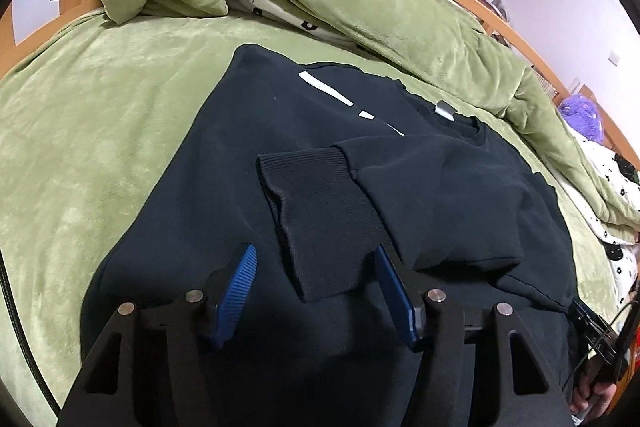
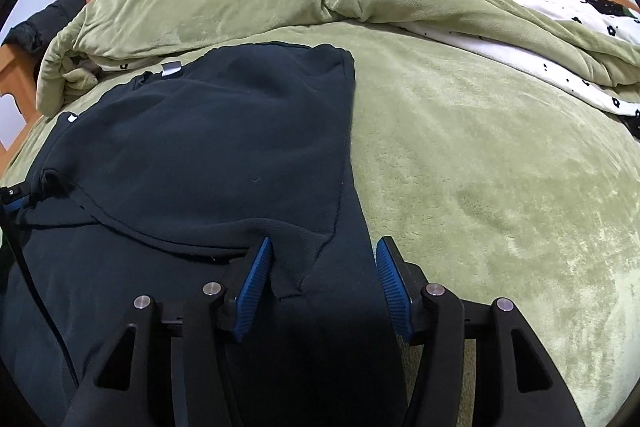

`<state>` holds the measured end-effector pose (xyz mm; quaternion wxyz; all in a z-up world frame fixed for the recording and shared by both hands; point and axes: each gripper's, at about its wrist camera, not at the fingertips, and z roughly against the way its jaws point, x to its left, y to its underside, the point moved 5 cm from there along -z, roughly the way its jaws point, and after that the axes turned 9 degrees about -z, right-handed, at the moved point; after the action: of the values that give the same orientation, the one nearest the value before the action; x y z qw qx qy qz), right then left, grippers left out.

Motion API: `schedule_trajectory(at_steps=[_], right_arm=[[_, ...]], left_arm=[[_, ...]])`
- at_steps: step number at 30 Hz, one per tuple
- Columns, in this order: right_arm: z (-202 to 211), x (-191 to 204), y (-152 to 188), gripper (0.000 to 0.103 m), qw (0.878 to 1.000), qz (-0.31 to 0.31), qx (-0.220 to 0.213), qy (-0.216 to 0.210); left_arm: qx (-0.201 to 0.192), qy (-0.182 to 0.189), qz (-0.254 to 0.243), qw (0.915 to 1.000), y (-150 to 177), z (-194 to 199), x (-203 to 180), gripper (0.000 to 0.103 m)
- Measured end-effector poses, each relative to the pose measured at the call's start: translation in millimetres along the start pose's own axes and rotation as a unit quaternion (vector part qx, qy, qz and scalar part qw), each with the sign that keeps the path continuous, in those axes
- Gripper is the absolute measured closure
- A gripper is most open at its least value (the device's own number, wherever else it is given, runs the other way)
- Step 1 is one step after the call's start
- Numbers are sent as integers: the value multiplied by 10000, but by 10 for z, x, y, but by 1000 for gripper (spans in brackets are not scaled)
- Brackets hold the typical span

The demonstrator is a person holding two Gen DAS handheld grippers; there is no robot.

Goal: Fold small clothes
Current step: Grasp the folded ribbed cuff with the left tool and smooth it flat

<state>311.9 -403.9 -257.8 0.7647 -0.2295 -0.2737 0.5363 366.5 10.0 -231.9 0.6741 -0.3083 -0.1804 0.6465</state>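
While both jaw pairs stand apart, nothing clamped: left gripper point(image 1: 316, 291) over ribbed cuff point(image 1: 320, 211), right gripper point(image 2: 324, 285) over sweatshirt point(image 2: 200, 147) edge at frame centre; folded sleeve risks being dragged askew if fabric is snagged.

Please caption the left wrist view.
Open left gripper above the ribbed cuff of a black sweatshirt on green bedding.
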Motion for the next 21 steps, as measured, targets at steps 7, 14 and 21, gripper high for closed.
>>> schedule_trajectory(at_steps=[7,14,21], right_arm=[[7,-64,-20,49,9996,-223,-15,-195],[32,-159,-70,49,9986,-506,-82,-131],[297,-230,-140,49,9971,-563,-285,-425]], left_arm=[[-464,-351,-124,9982,-219,261,23,99],[-818,-460,-141,9955,-479,677,282,99],[-400,-658,-272,9967,-296,463,354,97]])
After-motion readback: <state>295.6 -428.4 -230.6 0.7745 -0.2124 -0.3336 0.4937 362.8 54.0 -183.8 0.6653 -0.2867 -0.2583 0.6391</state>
